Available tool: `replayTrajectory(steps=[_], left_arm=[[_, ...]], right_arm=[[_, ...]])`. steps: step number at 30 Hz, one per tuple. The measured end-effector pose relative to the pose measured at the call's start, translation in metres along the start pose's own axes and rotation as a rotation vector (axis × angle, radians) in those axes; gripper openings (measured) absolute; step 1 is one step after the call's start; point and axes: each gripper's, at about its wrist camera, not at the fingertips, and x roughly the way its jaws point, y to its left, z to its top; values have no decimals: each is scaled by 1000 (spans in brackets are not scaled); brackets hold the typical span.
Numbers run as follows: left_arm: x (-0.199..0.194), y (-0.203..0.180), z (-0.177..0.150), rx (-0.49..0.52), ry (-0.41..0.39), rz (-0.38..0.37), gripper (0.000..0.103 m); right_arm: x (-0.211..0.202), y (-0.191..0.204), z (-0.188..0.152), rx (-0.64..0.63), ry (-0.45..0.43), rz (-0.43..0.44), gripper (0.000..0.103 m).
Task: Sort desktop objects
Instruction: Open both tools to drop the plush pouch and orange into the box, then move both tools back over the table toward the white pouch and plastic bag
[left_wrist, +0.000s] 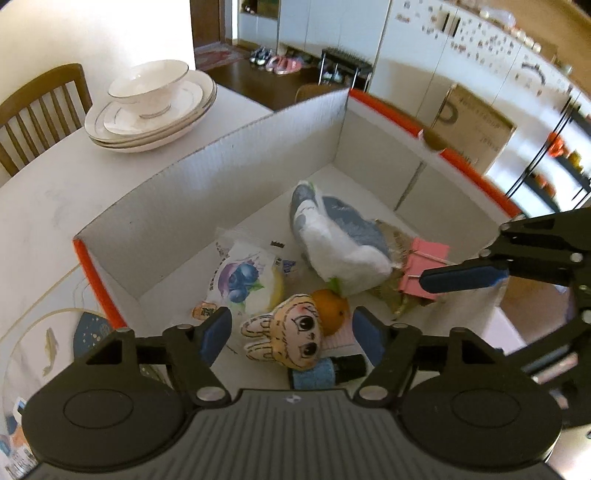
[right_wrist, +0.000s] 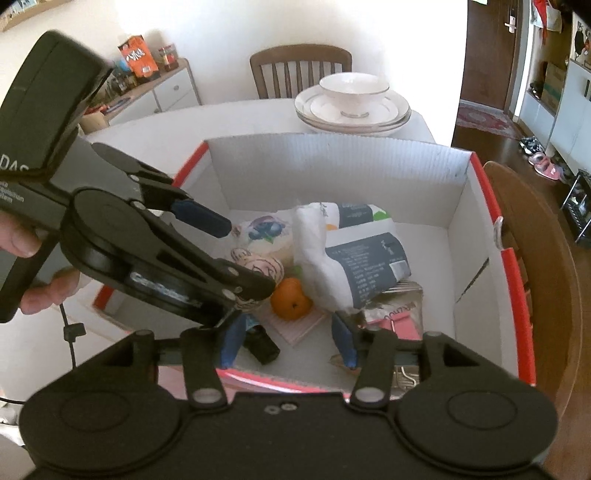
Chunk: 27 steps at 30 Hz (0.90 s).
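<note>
Both grippers spread, empty, over white corrugated orange-rimmed box (left_wrist: 207, 192) | left gripper (left_wrist: 291, 338) above cartoon-faced plush doll (left_wrist: 291, 338) | right gripper (right_wrist: 288, 341) | left gripper's arm blocks doll in right view | small black bottle (right_wrist: 262, 347) partly hidden.

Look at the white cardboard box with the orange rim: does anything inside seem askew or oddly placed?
Yes. The white-and-grey plastic pack lies tilted across the round orange fruit and pink notebook, in a loose jumble.

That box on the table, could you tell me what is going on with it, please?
A person holds the left gripper and right gripper over the white box, both open and empty. Inside lie a cartoon doll, an orange, a blueberry packet, a tissue pack and a pink notebook.
</note>
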Motion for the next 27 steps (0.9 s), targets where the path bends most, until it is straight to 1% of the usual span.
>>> replayTrajectory(steps=[3,4,5,7,12,18,21,22,23,27], left_arm=[[-15,-1,-6,-4,-39,-11,72],[-20,-1,-9,-3,-52,-12,72],[-25,-2,-12,-1,-69,-7,72],[-33,-3,-19,2,-99,4,72],[-54,-1,-33,-22,-167,10,72],[-80,4,-49,-59,-235,34,72],[-90,9,-57,-70,-266,51,72],[-94,11,-60,-70,-278,60,72],[-97,13,-63,-70,-287,67,72],[-110,26,-75,-64,-312,73,72]], right_arm=[[-8,2,-1,-2,-15,6,52],[-11,2,-1,0,-21,11,53],[-14,3,-2,6,-30,14,62],[-21,3,-2,25,-60,26,72],[-32,6,-1,40,-84,30,72],[-42,14,0,51,-121,28,78],[-45,26,3,33,-143,26,83],[-46,30,4,25,-151,21,87],[-47,36,5,16,-161,17,88],[-47,57,11,-10,-182,10,91]])
